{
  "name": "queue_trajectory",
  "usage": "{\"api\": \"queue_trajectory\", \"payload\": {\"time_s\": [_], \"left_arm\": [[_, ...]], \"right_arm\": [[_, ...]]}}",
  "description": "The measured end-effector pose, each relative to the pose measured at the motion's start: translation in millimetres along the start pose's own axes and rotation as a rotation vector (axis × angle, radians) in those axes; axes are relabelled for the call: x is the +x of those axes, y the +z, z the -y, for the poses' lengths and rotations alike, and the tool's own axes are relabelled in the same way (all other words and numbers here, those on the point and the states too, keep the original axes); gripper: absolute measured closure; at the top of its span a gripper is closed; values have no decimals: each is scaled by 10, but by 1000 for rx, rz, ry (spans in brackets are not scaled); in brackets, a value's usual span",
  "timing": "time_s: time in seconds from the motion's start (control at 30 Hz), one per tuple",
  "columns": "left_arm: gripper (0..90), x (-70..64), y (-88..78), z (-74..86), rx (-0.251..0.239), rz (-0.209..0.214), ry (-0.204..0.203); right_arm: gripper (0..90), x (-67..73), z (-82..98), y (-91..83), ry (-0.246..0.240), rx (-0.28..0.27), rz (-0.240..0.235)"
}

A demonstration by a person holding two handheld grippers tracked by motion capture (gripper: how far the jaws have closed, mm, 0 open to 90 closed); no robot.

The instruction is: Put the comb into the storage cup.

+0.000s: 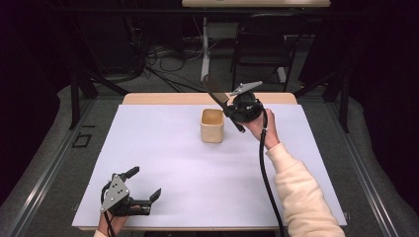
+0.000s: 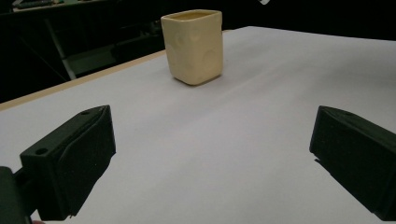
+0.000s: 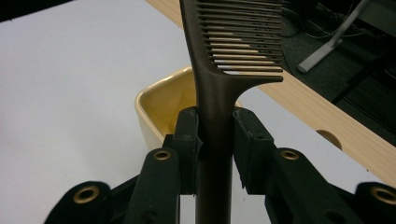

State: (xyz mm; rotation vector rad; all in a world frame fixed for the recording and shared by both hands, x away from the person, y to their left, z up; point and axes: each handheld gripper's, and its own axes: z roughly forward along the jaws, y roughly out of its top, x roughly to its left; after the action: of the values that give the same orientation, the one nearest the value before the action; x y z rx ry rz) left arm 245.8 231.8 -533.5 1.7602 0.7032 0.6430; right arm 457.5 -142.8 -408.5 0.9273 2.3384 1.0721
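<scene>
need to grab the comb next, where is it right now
The comb is clamped by its handle in the right gripper, raised just right of the cream cup in the high view.

The comb (image 3: 219, 84) runs off the top and bottom edges of the right gripper view, its tip and handle end cut off; the clamped jaws hide part of its handle and the cup's (image 3: 161, 105) near wall

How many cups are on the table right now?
1. A cream, squarish cup stands upright on the white table, toward its far side. The right hand-held gripper holds a dark comb just beside and above it.
</scene>
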Motion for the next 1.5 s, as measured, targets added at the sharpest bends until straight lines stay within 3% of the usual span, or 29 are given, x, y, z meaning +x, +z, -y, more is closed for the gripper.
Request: {"api": "queue_trajectory", "payload": {"time_s": [0.43, 1.03, 1.5], "left_arm": [[3, 2, 2, 0, -6, 7, -4], [3, 5, -7, -1, -11, 4, -4], [3, 7, -3, 2, -7, 2, -5]], "right_arm": [[726, 0, -65, 66, 2, -7, 4], [727, -24, -153, 85, 21, -58, 5], [726, 5, -212, 170, 7, -76, 0]]}}
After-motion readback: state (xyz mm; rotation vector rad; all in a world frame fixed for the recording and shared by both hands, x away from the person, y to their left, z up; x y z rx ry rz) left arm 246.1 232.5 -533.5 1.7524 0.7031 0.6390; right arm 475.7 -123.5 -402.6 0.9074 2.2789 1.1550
